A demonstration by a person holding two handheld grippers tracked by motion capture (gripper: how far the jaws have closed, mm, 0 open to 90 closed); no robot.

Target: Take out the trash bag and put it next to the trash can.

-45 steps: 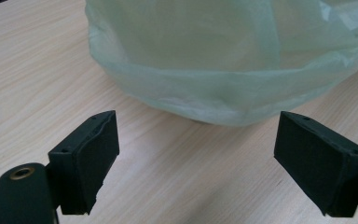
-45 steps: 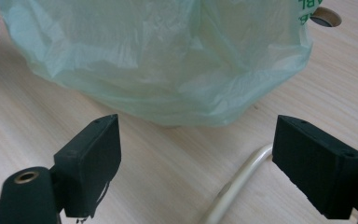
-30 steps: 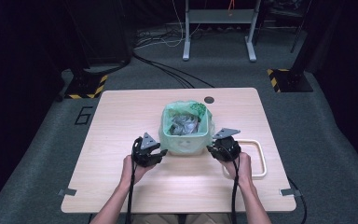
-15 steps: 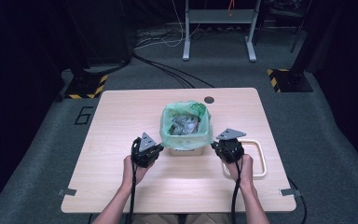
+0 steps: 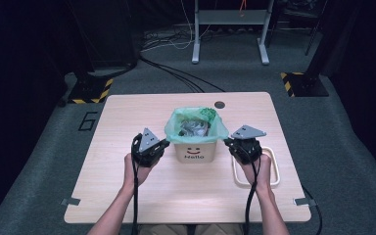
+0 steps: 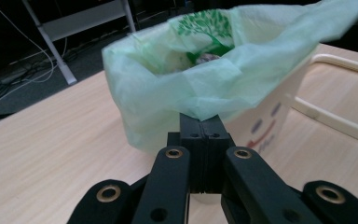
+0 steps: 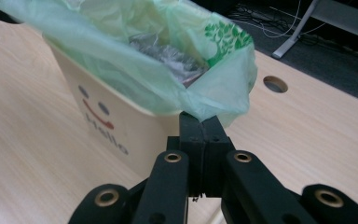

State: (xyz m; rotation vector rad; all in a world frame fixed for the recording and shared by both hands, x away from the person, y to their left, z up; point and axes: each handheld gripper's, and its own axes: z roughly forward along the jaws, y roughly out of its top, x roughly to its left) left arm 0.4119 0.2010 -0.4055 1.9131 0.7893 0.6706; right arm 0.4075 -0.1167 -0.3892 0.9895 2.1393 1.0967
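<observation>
Both grippers pinching the bin liner's edges
Left gripper [image 6: 200,122] and right gripper [image 7: 199,122] are clamping the green bag [image 5: 194,125] lining the cream bin [image 5: 194,152] on the table [image 5: 127,117].

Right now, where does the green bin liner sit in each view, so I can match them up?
High view: green bin liner at table centre, draped over the Hello bin.
Left gripper view: liner across the upper middle, its hem pinched in the shut jaws.
Right gripper view: liner across the top, hem pinched likewise.
Shared landmark: the bin's smiley face.
</observation>
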